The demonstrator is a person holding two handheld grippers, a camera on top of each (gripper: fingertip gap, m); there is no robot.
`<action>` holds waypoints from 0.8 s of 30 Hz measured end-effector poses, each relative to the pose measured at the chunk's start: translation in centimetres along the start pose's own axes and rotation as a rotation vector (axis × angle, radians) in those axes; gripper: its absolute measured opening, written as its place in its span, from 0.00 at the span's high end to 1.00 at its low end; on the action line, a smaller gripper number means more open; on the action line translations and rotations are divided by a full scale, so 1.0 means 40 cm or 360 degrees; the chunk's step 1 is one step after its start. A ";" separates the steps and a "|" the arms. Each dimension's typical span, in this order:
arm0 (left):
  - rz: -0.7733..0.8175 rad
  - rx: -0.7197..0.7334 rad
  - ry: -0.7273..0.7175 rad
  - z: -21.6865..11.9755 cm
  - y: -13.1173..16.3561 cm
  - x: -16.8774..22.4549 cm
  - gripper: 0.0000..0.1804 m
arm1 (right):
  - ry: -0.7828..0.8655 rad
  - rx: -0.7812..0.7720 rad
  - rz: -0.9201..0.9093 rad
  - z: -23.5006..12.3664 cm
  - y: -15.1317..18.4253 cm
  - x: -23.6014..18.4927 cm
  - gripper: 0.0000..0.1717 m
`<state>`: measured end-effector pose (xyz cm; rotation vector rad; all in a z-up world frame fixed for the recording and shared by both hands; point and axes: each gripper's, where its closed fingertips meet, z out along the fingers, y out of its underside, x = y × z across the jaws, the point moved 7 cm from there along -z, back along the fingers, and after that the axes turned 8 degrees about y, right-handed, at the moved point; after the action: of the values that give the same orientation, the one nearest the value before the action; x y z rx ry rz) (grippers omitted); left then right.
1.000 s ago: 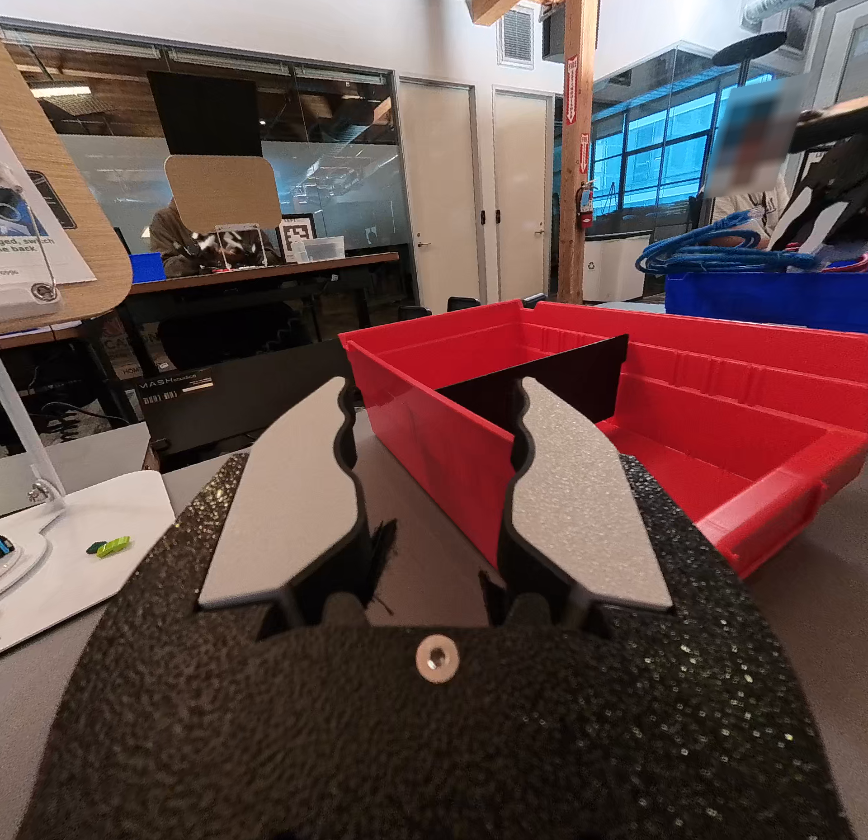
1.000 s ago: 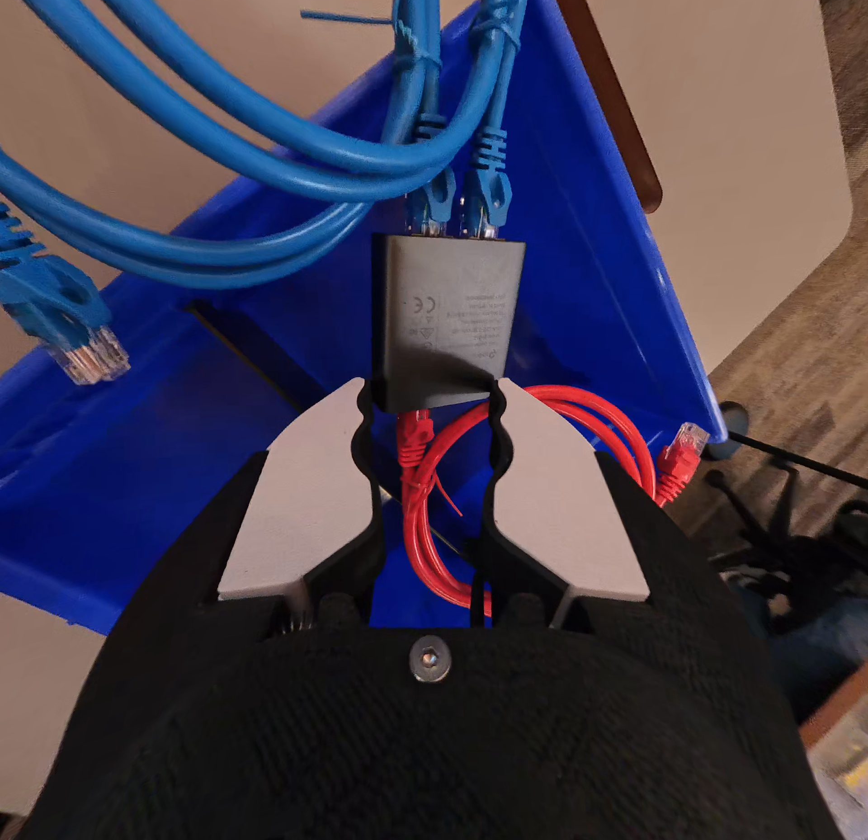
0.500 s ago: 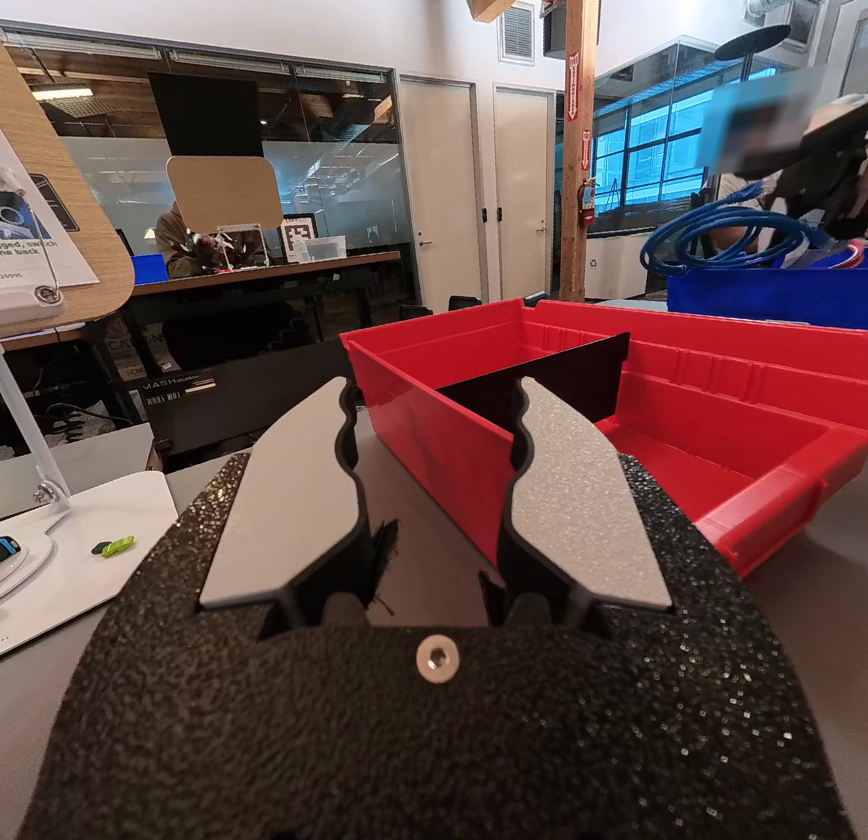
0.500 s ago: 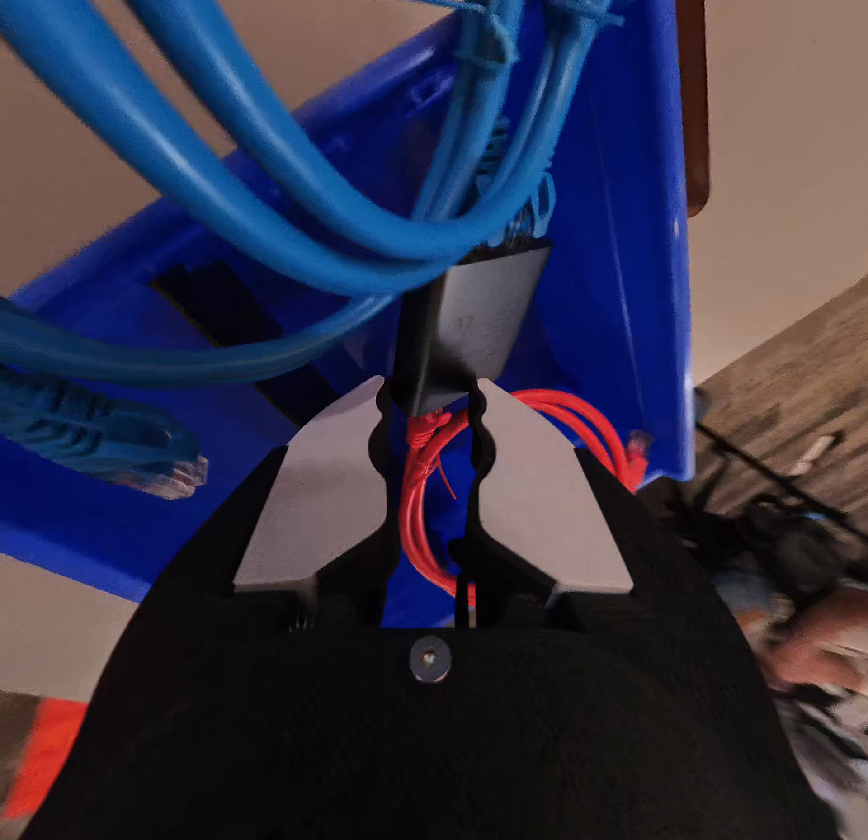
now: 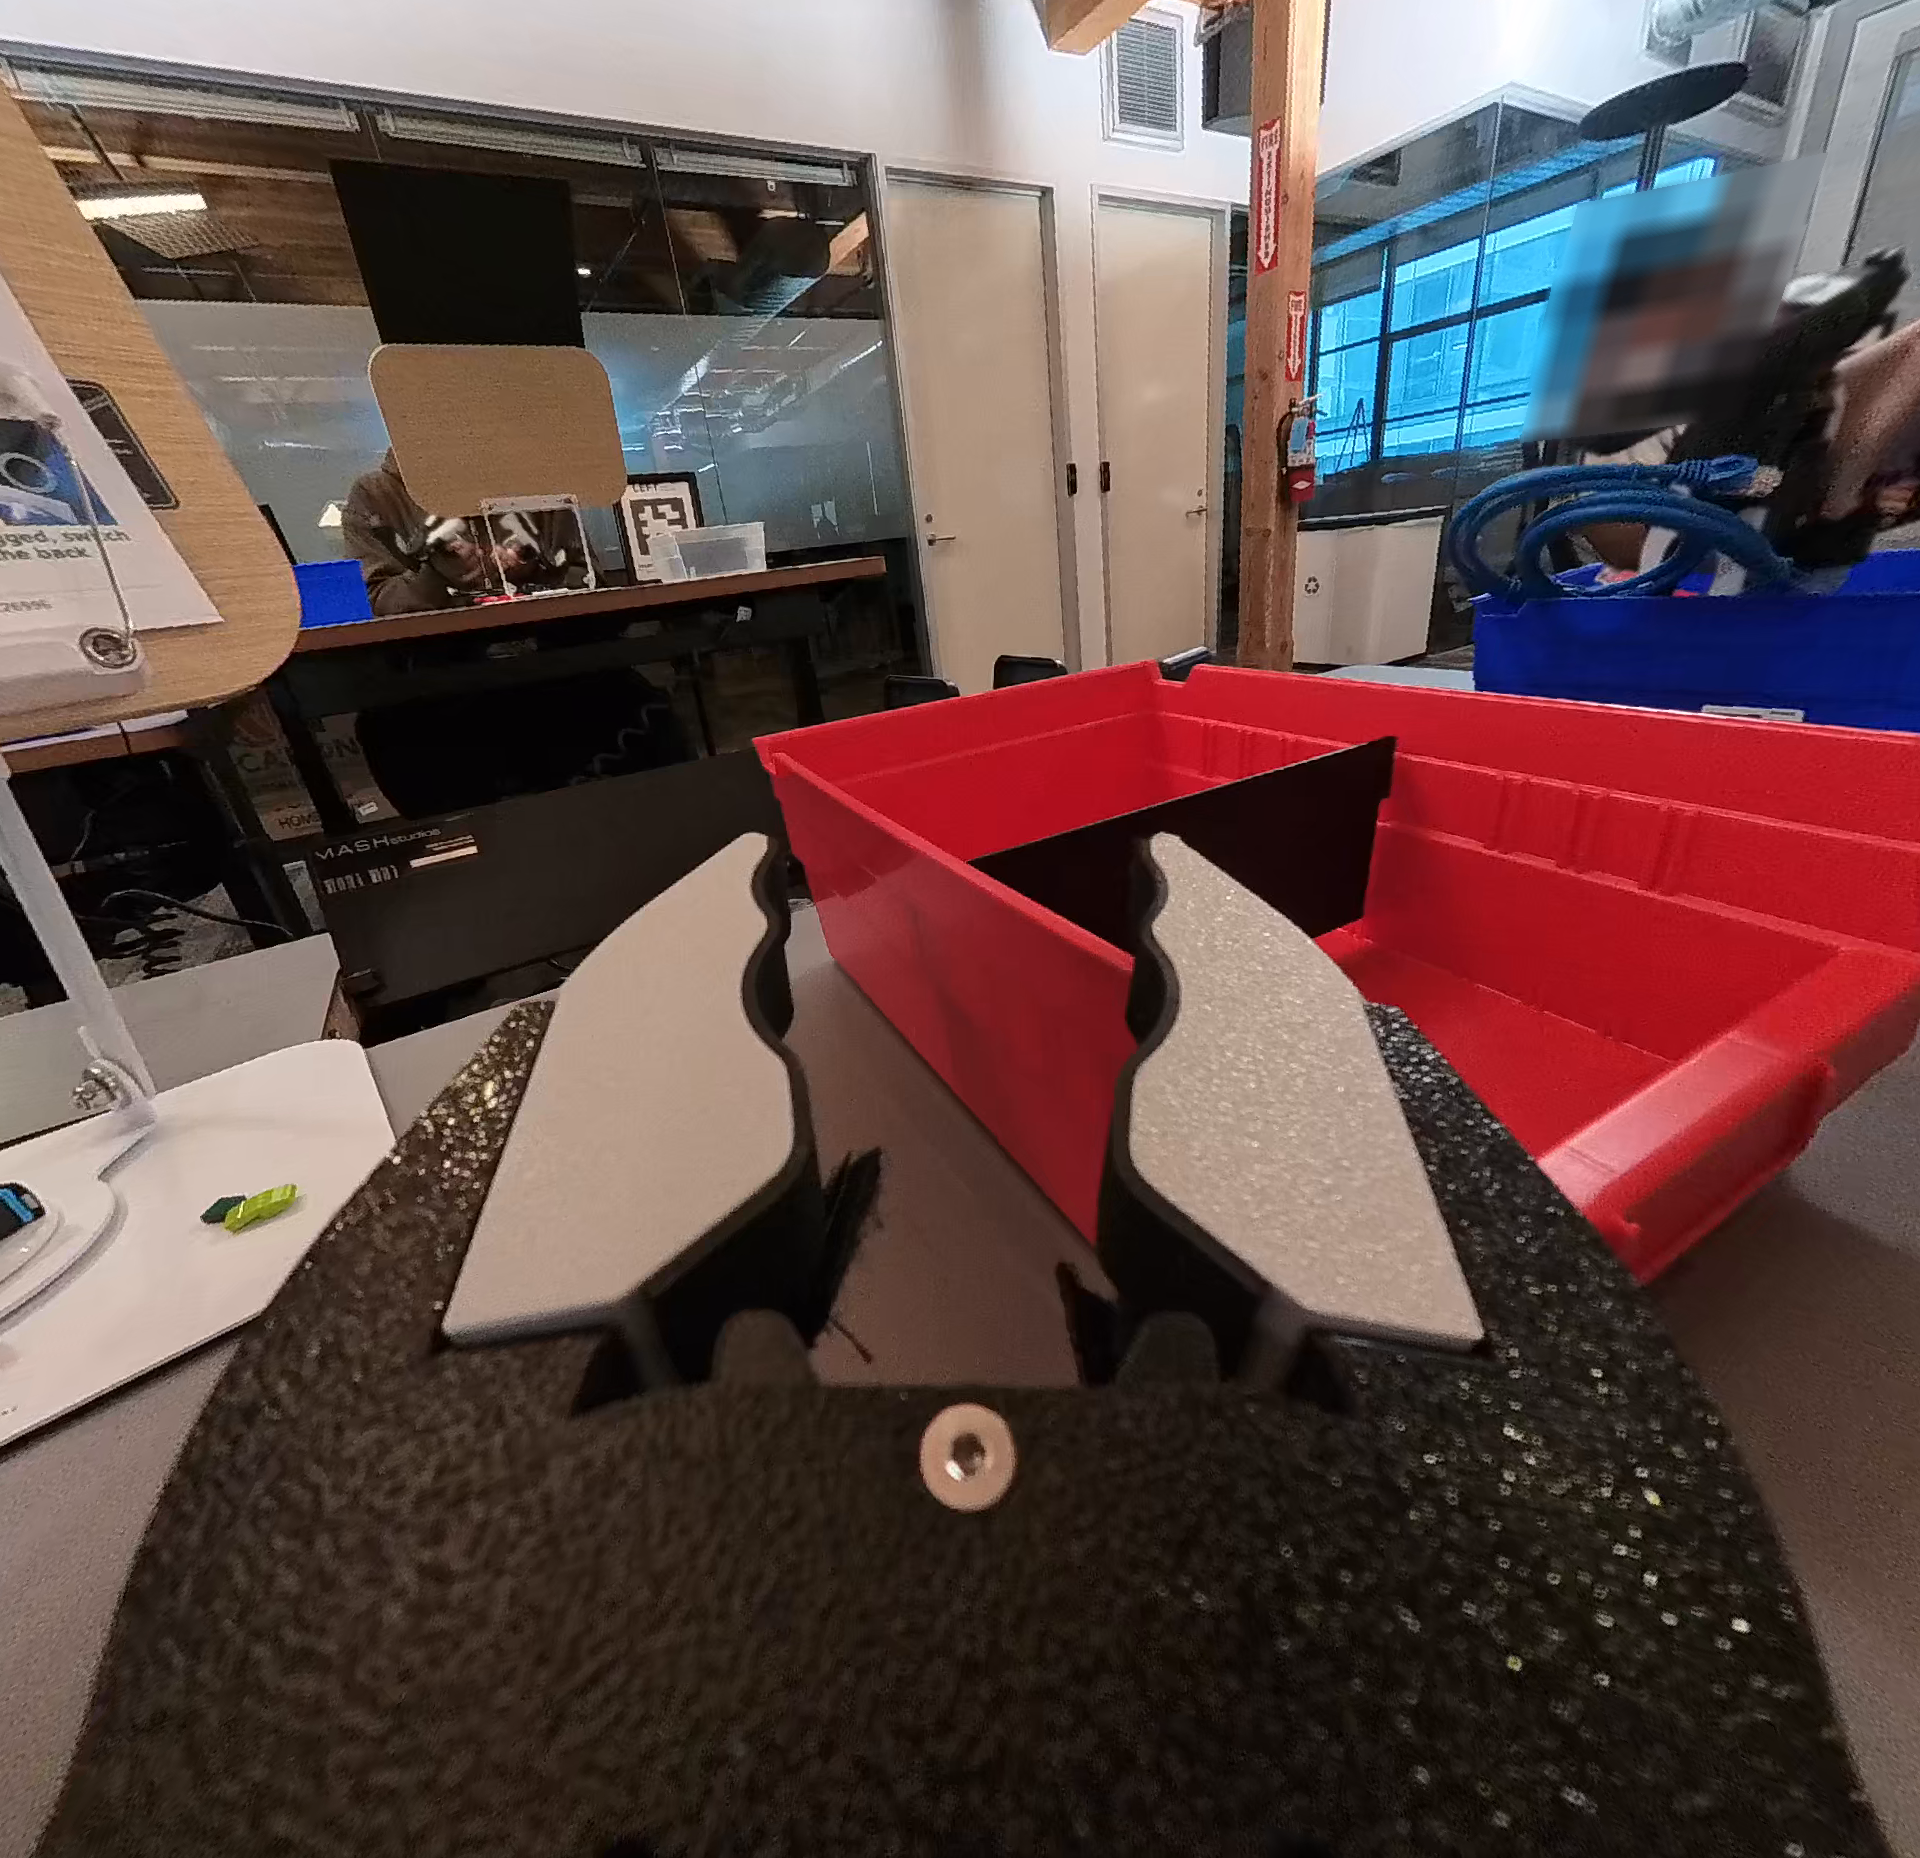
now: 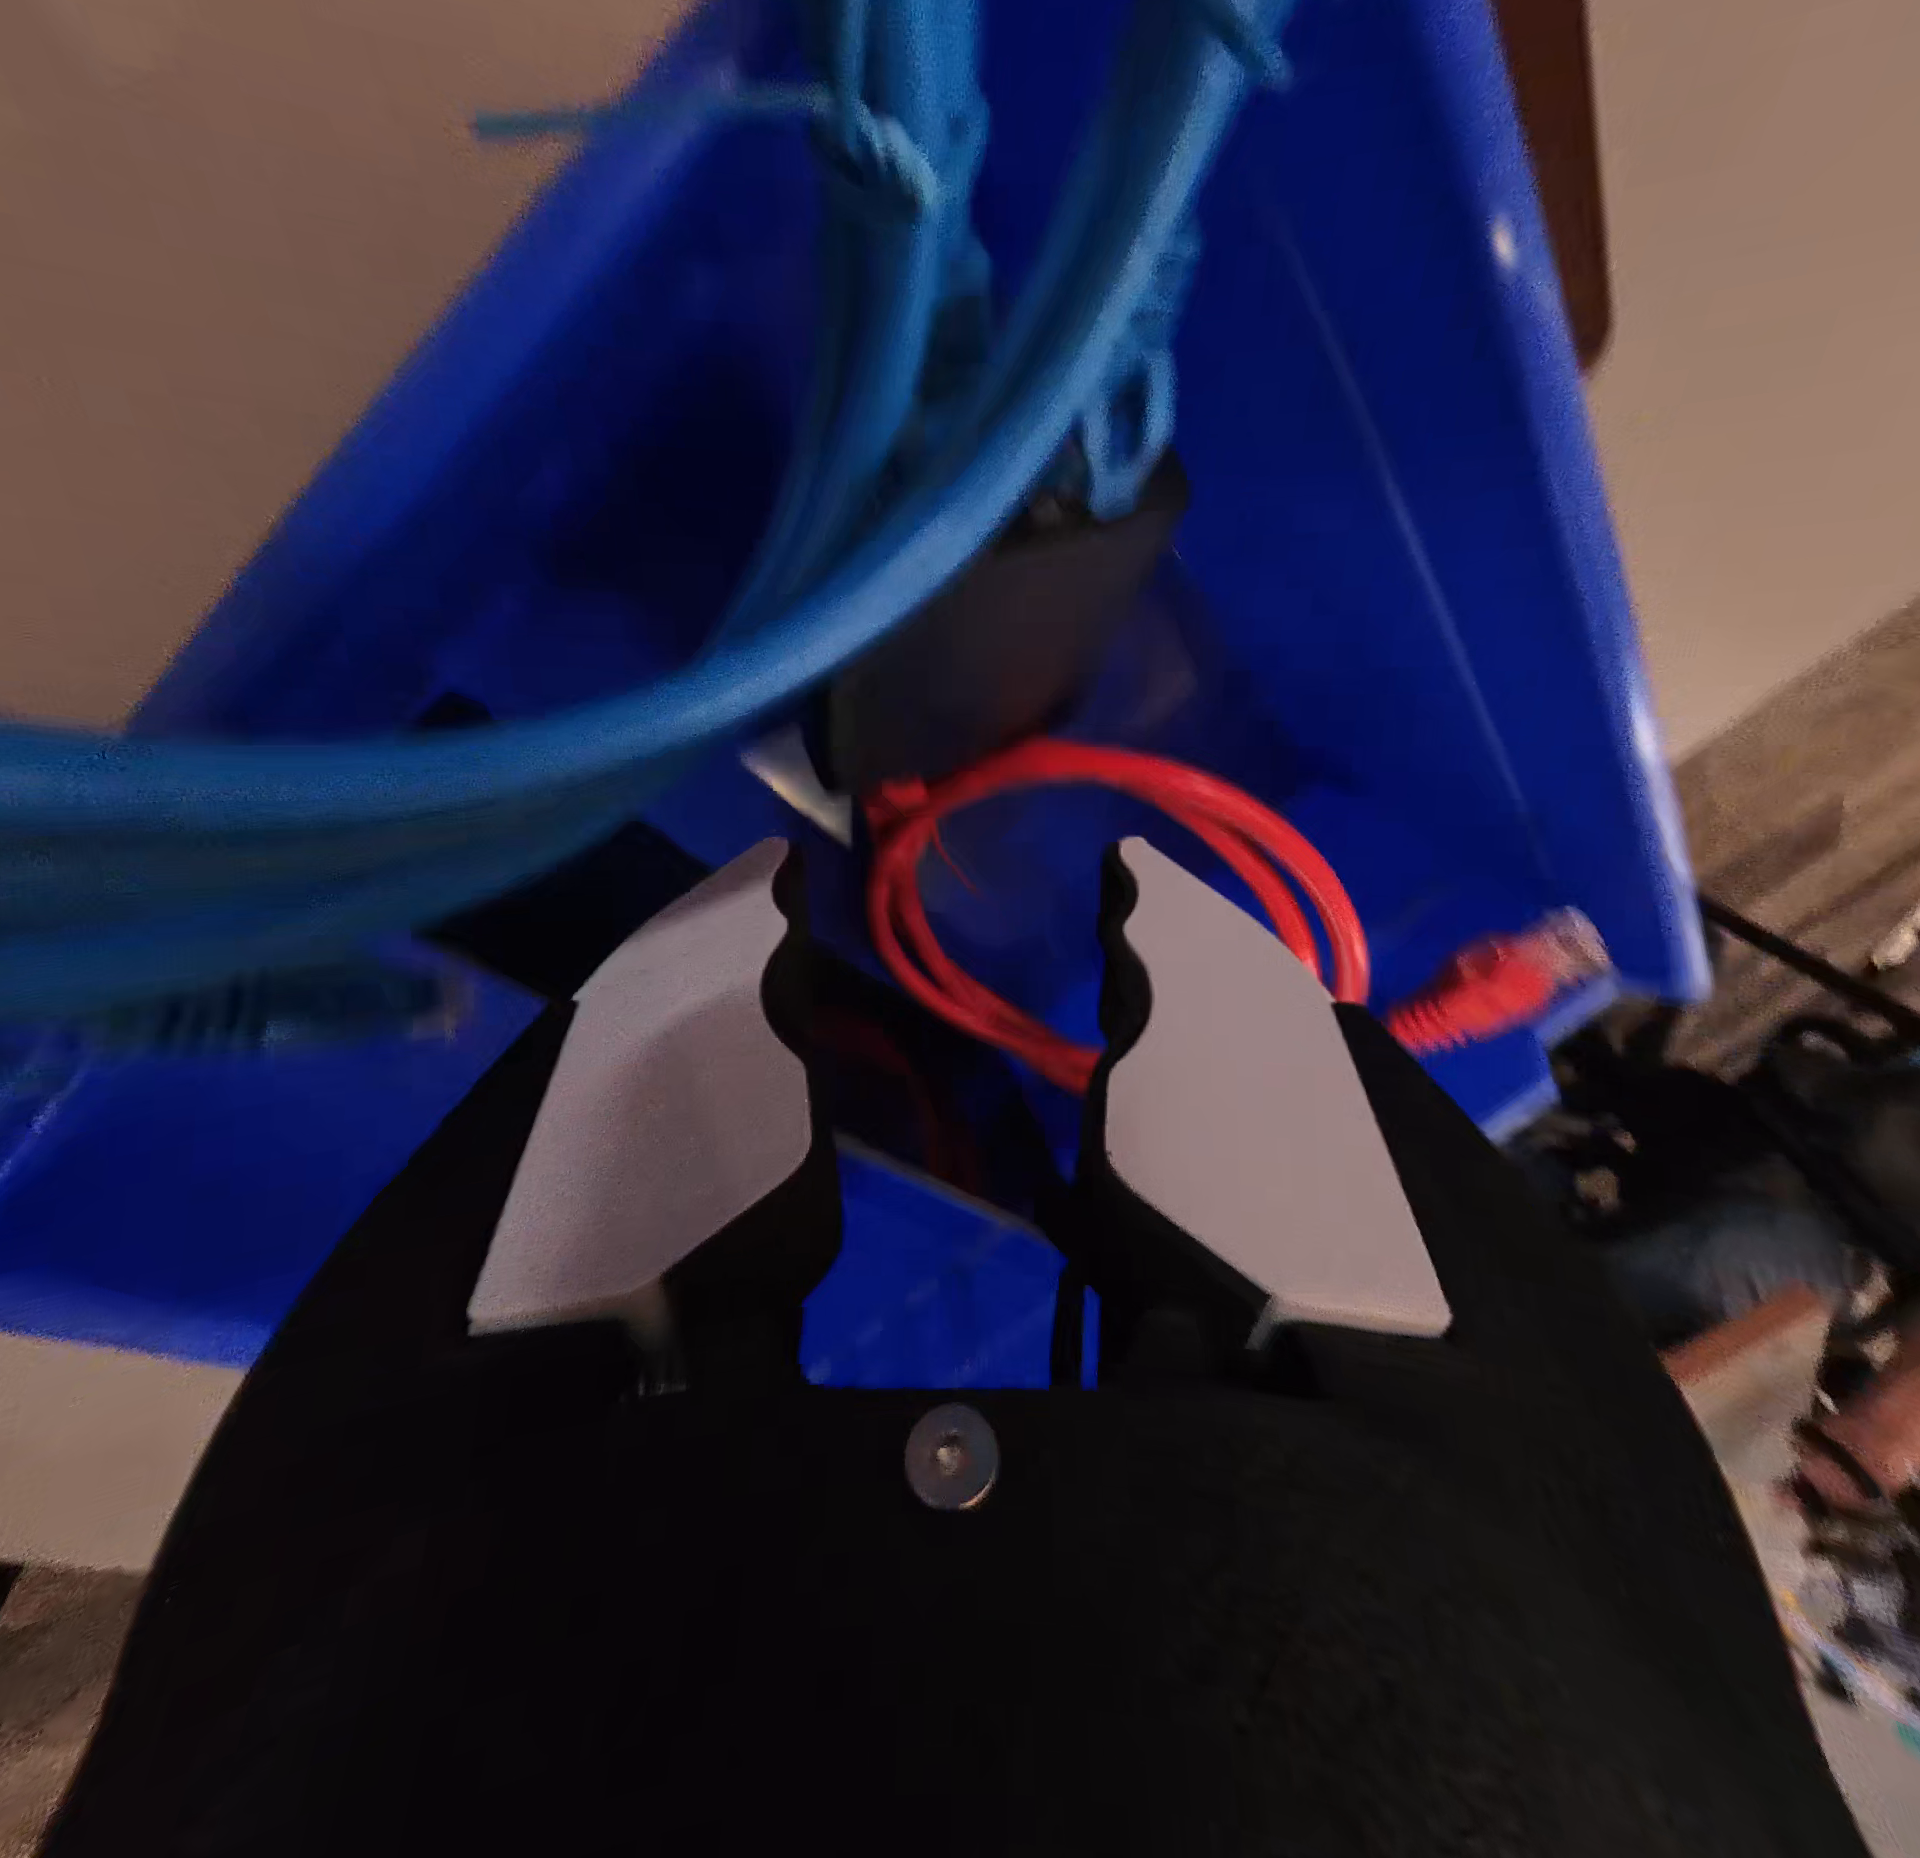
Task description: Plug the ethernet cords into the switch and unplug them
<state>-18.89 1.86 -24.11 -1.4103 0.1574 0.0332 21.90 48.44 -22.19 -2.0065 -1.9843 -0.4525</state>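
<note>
In the right wrist view my right gripper point(image 6: 951, 858) is open above the blue bin point(image 6: 1455, 458). The dark grey switch point(image 6: 997, 645) lies just beyond my fingertips, clear of both pads. Blue ethernet cords point(image 6: 623, 728) run into its far end and sweep off to the left. A red cord point(image 6: 1195, 800) leaves its near end and loops between my fingers; its free plug point(image 6: 1486, 987) rests by the bin wall. The view is blurred. My left gripper point(image 5: 956, 852) is open and empty, low over the table by the red bin point(image 5: 935, 977).
The red bin has a black divider point(image 5: 1247, 852). The blue bin point(image 5: 1683, 655) with the blue cords point(image 5: 1590, 520) stands behind it at the right. A white stand base point(image 5: 187, 1216) with a small green piece point(image 5: 260, 1206) lies at the left. A person sits at a far desk point(image 5: 416, 551). The tips of one gripper are about 60 centimetres away from the tips of the other.
My right gripper held the switch by its near end, then opened; the switch left the grasp and now lies farther from the fingertips. The left gripper has not moved.
</note>
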 end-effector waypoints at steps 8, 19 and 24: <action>0.0001 -0.0004 -0.0035 -0.004 -0.003 -0.009 0.65 | 0.0653 0.0297 0.0491 -0.237 0.150 -0.005 0.73; -0.0256 -0.0082 0.0098 -0.001 -0.053 0.002 0.61 | 0.0605 0.1657 0.0543 -0.475 -0.139 -0.582 0.80; -0.0489 -0.0359 0.0295 0.009 -0.095 0.042 0.54 | 0.0949 0.1386 0.0638 -0.414 -0.108 -0.589 0.70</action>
<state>-16.74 1.48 -20.57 -1.6495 0.0906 -0.3435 17.06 20.24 -16.91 -1.4087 -1.0842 -0.0421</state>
